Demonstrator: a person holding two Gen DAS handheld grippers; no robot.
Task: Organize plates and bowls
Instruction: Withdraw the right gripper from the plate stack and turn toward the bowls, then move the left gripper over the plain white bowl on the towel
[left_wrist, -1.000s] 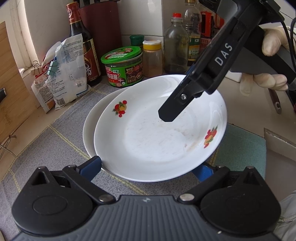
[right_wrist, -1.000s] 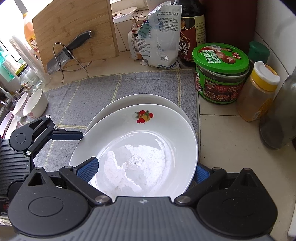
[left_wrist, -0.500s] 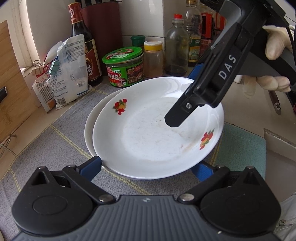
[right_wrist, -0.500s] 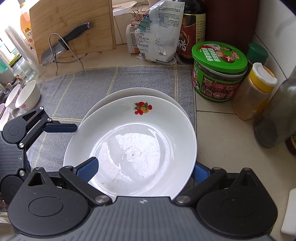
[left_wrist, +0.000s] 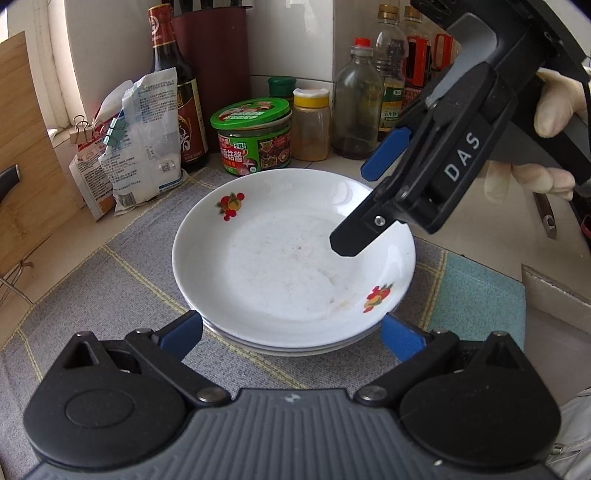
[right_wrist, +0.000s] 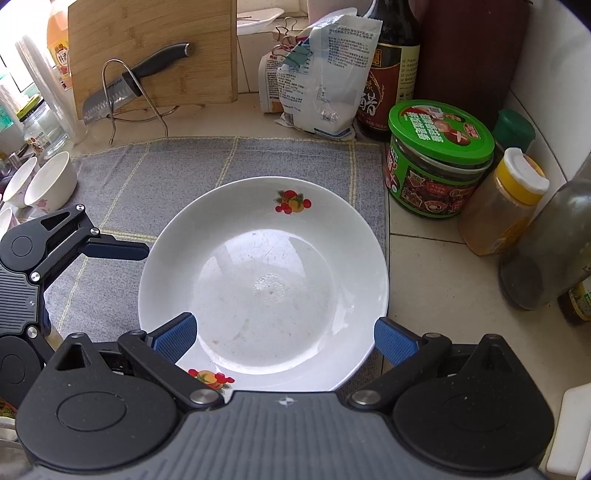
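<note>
A white plate with red fruit prints (left_wrist: 288, 266) now sits squarely on top of a second white plate (left_wrist: 295, 349), stacked on the grey mat (left_wrist: 92, 288); it also shows in the right wrist view (right_wrist: 266, 280). My left gripper (left_wrist: 291, 332) is open, its blue pads either side of the stack's near edge. My right gripper (right_wrist: 284, 334) is open above the plate's near rim; in the left wrist view it hangs over the plate's right side (left_wrist: 365, 199). Small white bowls (right_wrist: 50, 182) stand at the mat's left edge.
Behind the plates stand a green-lidded jar (left_wrist: 253, 134), a yellow-capped spice jar (left_wrist: 311, 123), sauce bottles (left_wrist: 356, 103), a dark vinegar bottle (left_wrist: 173, 96) and clipped bags (left_wrist: 136, 140). A cutting board (right_wrist: 151, 51) and a knife on a rack (right_wrist: 129, 88) stand at the back left.
The top plate has slid over and settled centred on the lower plate. My right gripper has lifted and pulled back from it, and both grippers stand open around the stack.
</note>
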